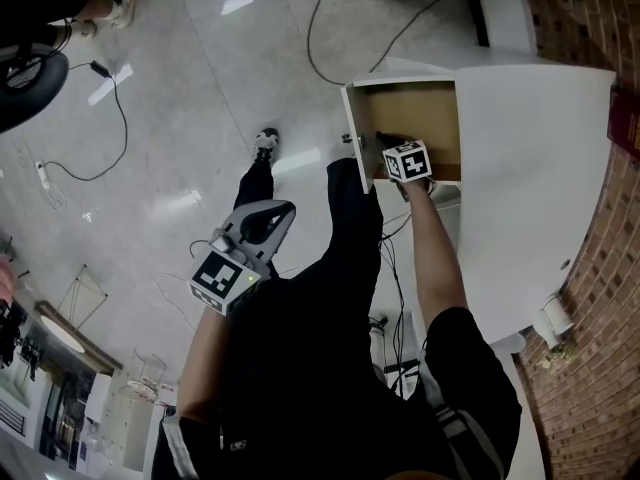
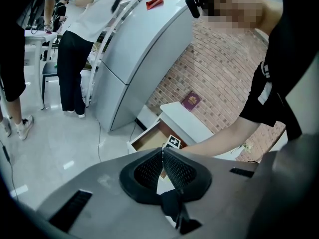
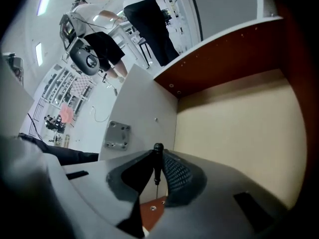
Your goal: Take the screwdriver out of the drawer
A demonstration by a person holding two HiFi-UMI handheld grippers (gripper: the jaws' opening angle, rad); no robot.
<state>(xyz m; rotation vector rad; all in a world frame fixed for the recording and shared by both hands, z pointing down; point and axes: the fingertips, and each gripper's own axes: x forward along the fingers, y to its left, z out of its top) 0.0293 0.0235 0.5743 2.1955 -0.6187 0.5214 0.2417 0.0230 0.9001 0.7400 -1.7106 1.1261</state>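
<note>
Person in black clothing, seen from above by the head view, standing on a glossy grey floor [image 1: 200, 98] beside a white counter [image 1: 530, 188] that runs along a red brick wall [image 1: 600, 298].

An open drawer [image 1: 415, 113] juts from the counter's side, with a white front panel and a bare tan bottom.

The right arm reaches down into the drawer. The right gripper [image 3: 158, 154] points steeply downward, and its marker cube [image 1: 407, 160] shows over the drawer's near edge. In the right gripper view its jaws are clamped on a slim black screwdriver [image 3: 157, 166]. The rounded handle end pokes out at the jaw tips and the thin metal shaft runs back between the pads. The screwdriver is over the tan drawer bottom, near the white front panel, which carries a small metal plate [image 3: 118, 135].

The left gripper [image 1: 280, 211] is held out in front of the person's body, over the floor and well apart from the drawer. In the left gripper view its jaws are together at the tips, with nothing between them. Beyond them are the drawer, the reaching arm, a maroon booklet [image 2: 191, 101] on the counter and a tall grey refrigerator [image 2: 139, 59].

Loose black cables [image 1: 110, 118] trail across the floor.
</note>
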